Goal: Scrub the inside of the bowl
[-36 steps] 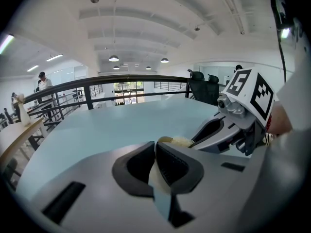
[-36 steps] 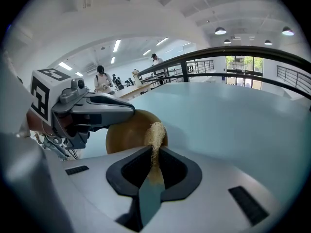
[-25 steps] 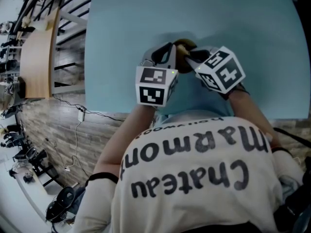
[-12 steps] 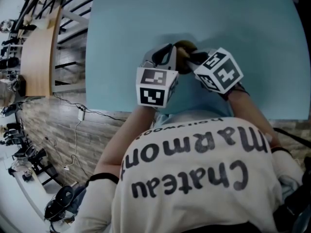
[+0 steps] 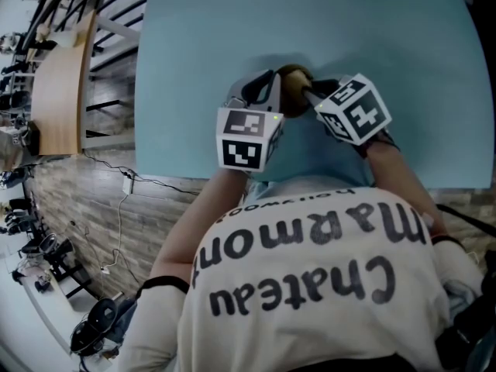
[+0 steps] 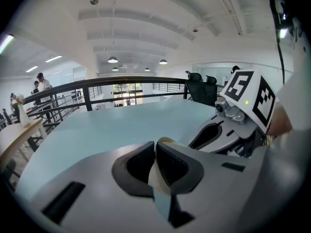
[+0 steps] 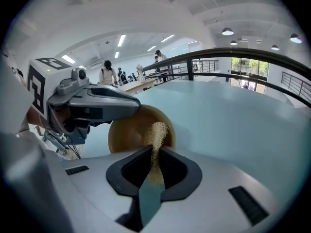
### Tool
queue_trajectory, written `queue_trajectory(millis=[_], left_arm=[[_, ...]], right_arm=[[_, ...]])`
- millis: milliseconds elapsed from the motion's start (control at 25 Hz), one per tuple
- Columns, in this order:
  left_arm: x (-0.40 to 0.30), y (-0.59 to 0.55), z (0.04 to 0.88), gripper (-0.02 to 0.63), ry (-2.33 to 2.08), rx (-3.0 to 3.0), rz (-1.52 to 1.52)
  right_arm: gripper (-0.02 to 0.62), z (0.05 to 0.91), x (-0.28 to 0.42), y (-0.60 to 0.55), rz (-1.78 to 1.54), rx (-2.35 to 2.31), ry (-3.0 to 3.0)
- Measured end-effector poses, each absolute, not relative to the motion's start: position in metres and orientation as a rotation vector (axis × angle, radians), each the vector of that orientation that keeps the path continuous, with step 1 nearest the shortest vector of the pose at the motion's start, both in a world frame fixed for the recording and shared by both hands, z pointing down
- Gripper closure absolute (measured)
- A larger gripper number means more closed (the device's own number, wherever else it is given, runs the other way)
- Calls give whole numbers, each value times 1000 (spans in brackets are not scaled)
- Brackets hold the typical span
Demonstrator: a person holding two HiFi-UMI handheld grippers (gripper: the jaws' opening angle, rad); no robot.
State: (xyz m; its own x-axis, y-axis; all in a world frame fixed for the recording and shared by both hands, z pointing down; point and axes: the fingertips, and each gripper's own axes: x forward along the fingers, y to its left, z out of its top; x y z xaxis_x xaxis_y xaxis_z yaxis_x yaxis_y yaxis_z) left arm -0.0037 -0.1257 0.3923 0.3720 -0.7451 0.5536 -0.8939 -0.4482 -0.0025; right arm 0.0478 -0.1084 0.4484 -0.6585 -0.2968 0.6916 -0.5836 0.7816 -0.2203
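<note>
Light blue desk (image 5: 387, 37), person leaning over its near edge. Wooden bowl (image 7: 129, 132) sits about midway along the desk, on the near-edge side, between the two grippers.

Left gripper (image 6: 155, 149): jaws narrow, pads clamped on the bowl's near rim, a thin pale edge showing between them. Bowl appears tipped, its inside facing the right gripper.

Right gripper (image 7: 154, 154): jaws narrow, pinching a tan fibrous scrubber (image 7: 158, 130). The scrubber's free end stands up past the jaws, in front of the bowl's inner wall. Cannot tell whether it touches the wall.

Both grippers point downward, close together, over the bowl.
</note>
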Motion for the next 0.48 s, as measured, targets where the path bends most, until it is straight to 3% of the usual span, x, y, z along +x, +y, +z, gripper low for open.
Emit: queue_trajectory(millis=[480], left_arm=[[-6,-120,389,589,-1442,2335,696]], right_arm=[[537,436,44,-104,588,653,-2355]])
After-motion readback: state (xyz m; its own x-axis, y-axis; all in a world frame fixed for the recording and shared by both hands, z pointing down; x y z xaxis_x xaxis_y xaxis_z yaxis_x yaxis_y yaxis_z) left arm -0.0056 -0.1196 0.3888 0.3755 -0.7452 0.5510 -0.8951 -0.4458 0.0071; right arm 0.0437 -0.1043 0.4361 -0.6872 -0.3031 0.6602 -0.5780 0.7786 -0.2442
